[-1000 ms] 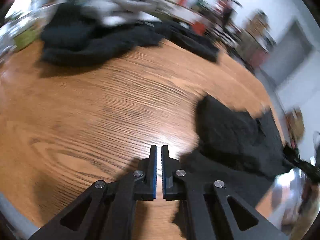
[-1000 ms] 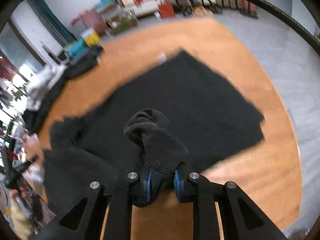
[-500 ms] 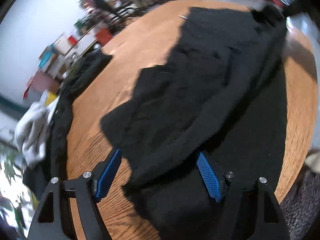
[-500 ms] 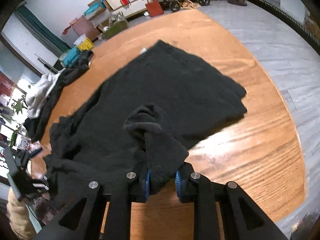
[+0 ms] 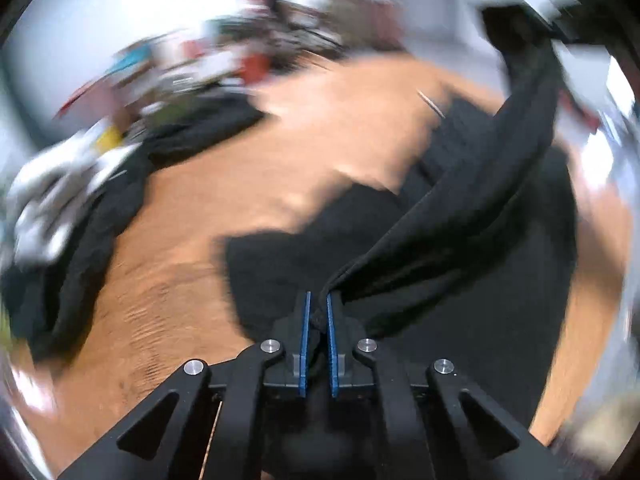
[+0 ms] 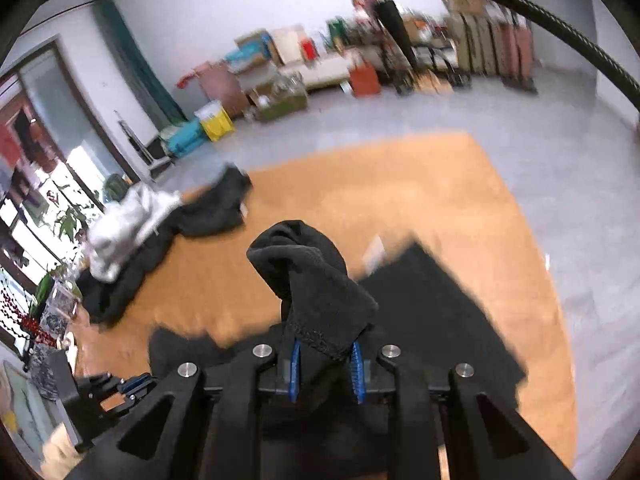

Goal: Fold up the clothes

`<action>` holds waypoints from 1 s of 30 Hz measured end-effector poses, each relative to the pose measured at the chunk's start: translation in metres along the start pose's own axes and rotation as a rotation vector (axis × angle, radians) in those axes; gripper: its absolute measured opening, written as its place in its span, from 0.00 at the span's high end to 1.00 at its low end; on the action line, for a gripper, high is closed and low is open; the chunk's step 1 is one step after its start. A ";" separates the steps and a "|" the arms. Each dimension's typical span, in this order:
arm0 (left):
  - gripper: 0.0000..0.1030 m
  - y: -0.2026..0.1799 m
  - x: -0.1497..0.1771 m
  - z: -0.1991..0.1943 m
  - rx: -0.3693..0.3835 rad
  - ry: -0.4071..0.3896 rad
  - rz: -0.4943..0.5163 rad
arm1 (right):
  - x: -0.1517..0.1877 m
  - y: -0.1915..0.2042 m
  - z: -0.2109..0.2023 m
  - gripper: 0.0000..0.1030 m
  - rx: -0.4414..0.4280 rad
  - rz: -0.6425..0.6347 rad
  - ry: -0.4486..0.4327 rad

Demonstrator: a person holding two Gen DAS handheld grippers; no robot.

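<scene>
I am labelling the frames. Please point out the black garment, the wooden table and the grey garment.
black garment [image 5: 460,216]: left wrist view, stretched fold.
wooden table [image 6: 360,184]: right wrist view, bare top.
grey garment [image 6: 128,220]: right wrist view, crumpled middle.

No text, label, brand, number or sign can be read in either view; the boxes [image 6: 256,46] along the far wall are too blurred and small to show any lettering.
</scene>
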State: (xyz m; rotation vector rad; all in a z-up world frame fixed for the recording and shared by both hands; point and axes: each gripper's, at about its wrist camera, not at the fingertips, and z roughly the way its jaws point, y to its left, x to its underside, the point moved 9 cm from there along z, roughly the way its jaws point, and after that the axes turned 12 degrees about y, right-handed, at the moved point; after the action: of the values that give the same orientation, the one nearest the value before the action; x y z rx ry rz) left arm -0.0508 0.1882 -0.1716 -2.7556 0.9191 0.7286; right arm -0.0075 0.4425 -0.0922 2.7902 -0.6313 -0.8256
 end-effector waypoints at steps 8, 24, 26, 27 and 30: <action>0.93 0.018 0.016 -0.013 0.002 0.005 -0.069 | -0.005 0.062 -0.019 0.79 -0.085 -0.133 -0.069; 0.92 -0.026 0.057 0.030 -0.006 0.245 0.034 | 0.122 -0.107 0.087 0.52 0.139 0.189 0.307; 0.86 -0.026 0.064 0.028 0.023 0.269 0.035 | 0.124 -0.117 0.078 0.50 0.208 0.176 0.321; 0.84 -0.024 0.067 0.026 0.038 0.277 0.035 | 0.123 -0.124 0.073 0.49 0.225 0.191 0.315; 0.47 -0.017 0.077 0.019 0.075 0.330 0.021 | 0.119 -0.150 0.051 0.48 0.287 0.260 0.266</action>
State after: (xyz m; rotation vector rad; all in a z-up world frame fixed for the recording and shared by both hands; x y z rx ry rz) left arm 0.0055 0.1670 -0.2260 -2.8516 1.0093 0.2366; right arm 0.1069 0.5227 -0.2323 2.8996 -1.1059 -0.3273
